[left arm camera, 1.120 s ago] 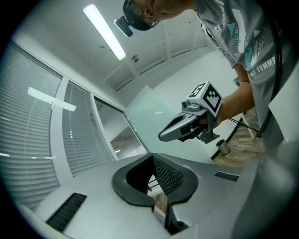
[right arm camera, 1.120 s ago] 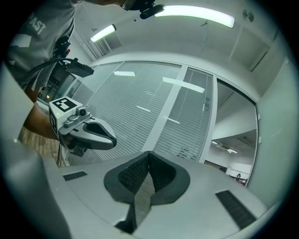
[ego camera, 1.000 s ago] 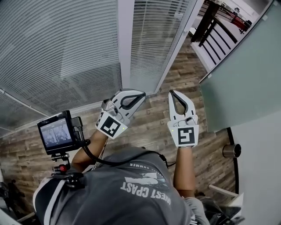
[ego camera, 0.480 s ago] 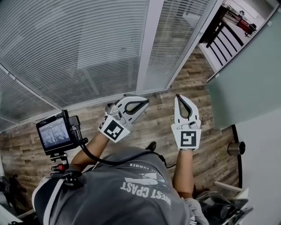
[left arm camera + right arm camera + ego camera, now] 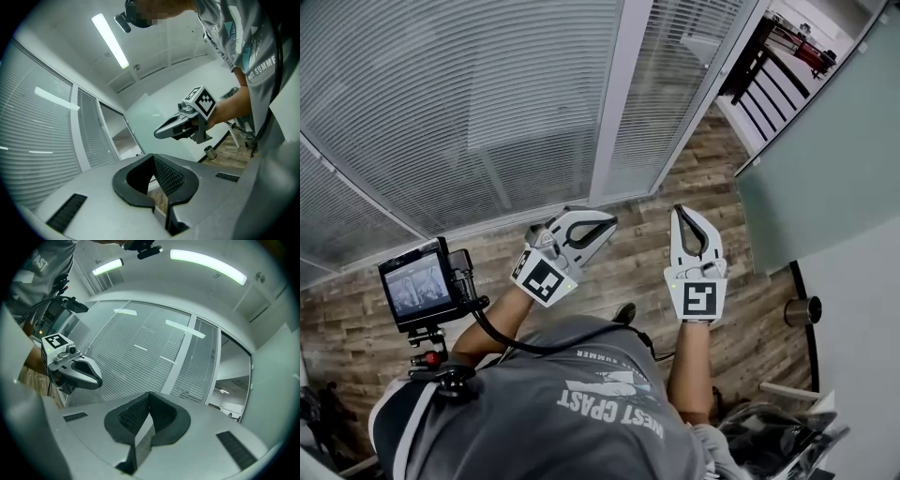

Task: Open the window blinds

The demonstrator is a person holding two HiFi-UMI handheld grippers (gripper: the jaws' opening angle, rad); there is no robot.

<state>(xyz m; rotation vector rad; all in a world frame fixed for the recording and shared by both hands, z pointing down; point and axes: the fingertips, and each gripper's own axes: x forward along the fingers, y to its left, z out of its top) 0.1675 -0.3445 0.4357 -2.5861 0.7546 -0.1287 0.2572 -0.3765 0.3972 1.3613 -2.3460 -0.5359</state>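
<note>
White horizontal-slat window blinds (image 5: 469, 103) are seen hanging lowered across the glass wall, down to the brown wood-plank floor (image 5: 623, 272), so an opened state is not shown. The 2 tools, left tool (image 5: 607, 223) and right tool (image 5: 680, 212), are both clenched on nothing. They are held level, side by side, aimed at the slats but apart from them. This is judged a carrying pose, since nothing needs gripping here. No cord or wand is made out.

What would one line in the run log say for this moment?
stage: before contact | left gripper: shut, empty | right gripper: shut, empty | blinds: closed, untouched
</note>
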